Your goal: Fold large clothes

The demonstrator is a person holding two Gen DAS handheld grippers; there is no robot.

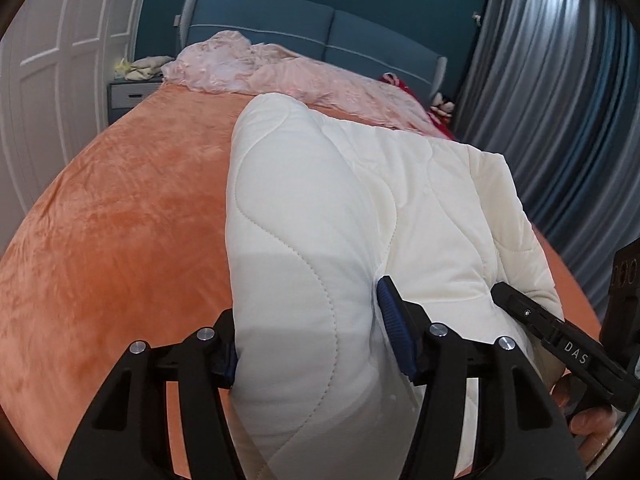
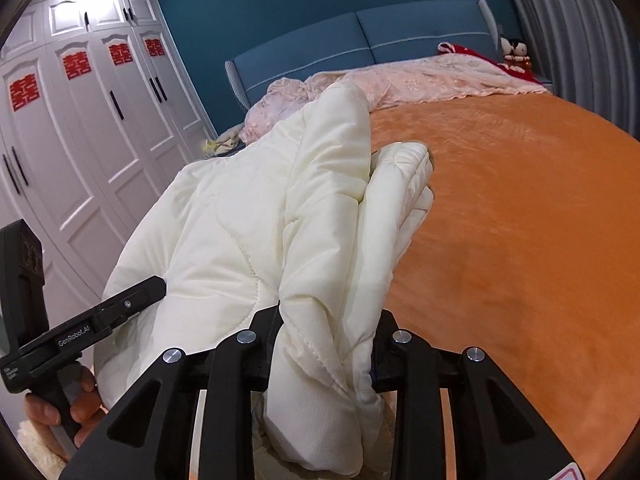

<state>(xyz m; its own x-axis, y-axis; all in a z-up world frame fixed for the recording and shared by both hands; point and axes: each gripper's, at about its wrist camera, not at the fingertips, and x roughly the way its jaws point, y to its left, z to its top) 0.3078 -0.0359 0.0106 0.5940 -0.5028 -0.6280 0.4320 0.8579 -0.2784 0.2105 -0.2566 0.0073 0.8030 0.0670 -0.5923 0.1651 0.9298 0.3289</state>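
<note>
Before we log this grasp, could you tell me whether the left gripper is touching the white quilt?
Touching. The left wrist view shows the left gripper with both fingers pressed into the white quilt, which bulges between them.

Both wrist views close, facing headboard (image 1: 320,36)

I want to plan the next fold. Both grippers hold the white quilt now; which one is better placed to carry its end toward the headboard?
Probably the right gripper: its bunched end of the white quilt has open orange bedspread ahead. The left gripper could anchor its thick fold.
</note>
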